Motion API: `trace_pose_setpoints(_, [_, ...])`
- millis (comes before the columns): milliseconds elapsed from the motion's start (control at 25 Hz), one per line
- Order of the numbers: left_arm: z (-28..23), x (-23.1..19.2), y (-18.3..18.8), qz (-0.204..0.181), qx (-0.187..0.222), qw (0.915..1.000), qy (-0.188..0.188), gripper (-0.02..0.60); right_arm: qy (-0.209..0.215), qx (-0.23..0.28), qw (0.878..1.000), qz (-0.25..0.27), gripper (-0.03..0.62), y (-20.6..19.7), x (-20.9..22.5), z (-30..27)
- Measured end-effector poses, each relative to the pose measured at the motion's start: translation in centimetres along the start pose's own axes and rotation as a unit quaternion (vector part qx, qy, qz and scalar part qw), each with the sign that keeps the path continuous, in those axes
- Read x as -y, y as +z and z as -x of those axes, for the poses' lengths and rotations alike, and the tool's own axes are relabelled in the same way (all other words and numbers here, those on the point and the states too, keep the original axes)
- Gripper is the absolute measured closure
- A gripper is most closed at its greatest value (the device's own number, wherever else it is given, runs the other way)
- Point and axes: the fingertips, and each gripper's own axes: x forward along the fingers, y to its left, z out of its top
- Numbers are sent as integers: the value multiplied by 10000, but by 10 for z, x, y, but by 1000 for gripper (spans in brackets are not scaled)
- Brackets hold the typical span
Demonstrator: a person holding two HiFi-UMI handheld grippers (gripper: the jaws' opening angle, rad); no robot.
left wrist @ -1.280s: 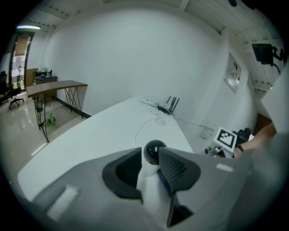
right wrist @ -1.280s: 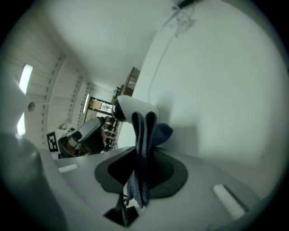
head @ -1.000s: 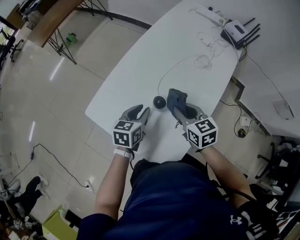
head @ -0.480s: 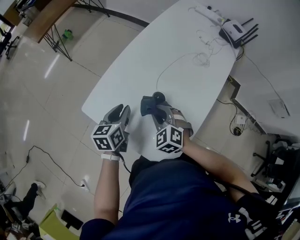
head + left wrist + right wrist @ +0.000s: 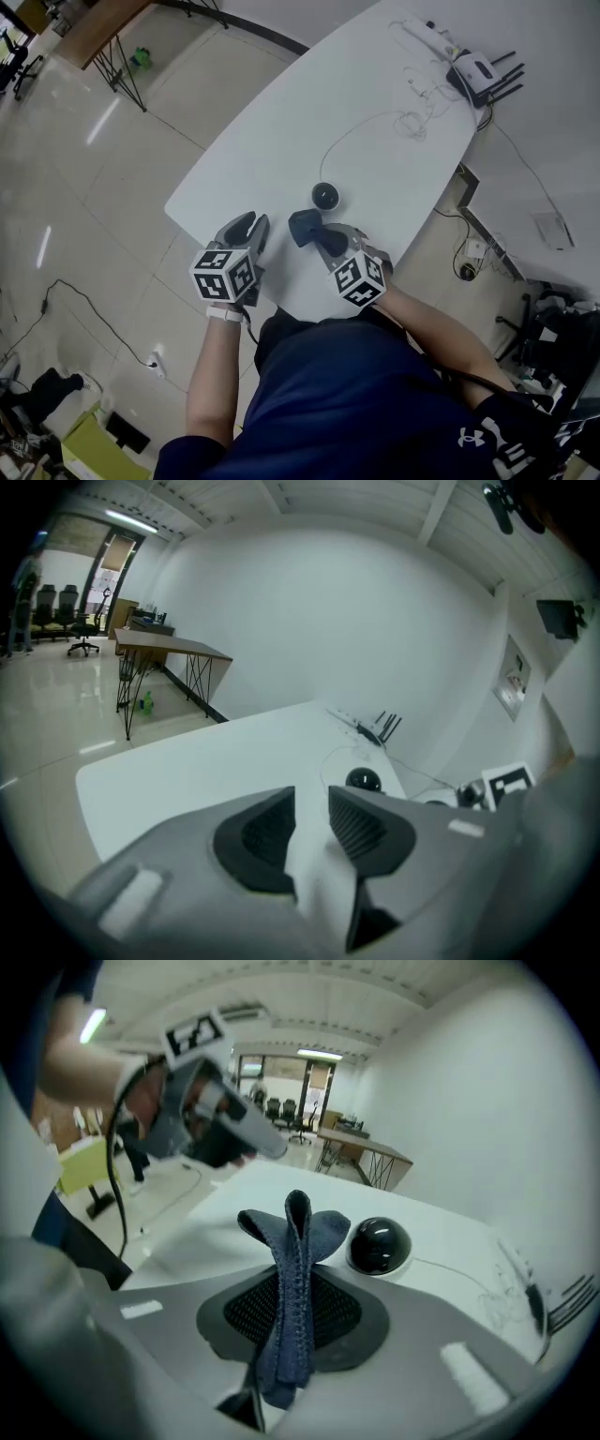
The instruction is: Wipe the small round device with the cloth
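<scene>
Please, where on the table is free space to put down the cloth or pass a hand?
The widest bare patch is the left half of the table, from the left gripper to the far edge, left of the thin cable. A smaller one lies right of the small round device. The far right corner is crowded: router and cable tangle.

Device (image 5: 364, 780): lower part is hidden behind the left gripper (image 5: 310, 803).
Cloth (image 5: 294, 1241): bottom end is buried between the jaws of the right gripper (image 5: 293, 1279).
Table (image 5: 281, 131): far end is cut off by the top edge.
</scene>
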Motion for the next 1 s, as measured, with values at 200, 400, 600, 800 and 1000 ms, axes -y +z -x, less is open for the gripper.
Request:
trace_pose_setpoints(200, [-6,-2,6,-4,21,10000,-78,474,-814,678,9856,-1318,514,32,76,61])
trace_pose_setpoints(400, [-13,8,9,-106,-38,9998,-161,477,-1552,100,9750,-1590,514,51,132,66])
trace_pose_setpoints(600, [-13,14,8,-122,-46,9997,-190,477,-1062,-520,9908,-656,514,66,91,21])
trace_pose_setpoints(800, [-6,9,1,-9,-31,9999,-149,477,-933,-741,9926,227,513,62,53,-3])
trace_pose_setpoints(1000, [1,4,-8,119,-28,9999,-82,477,-753,-800,9928,477,513,56,28,-13])
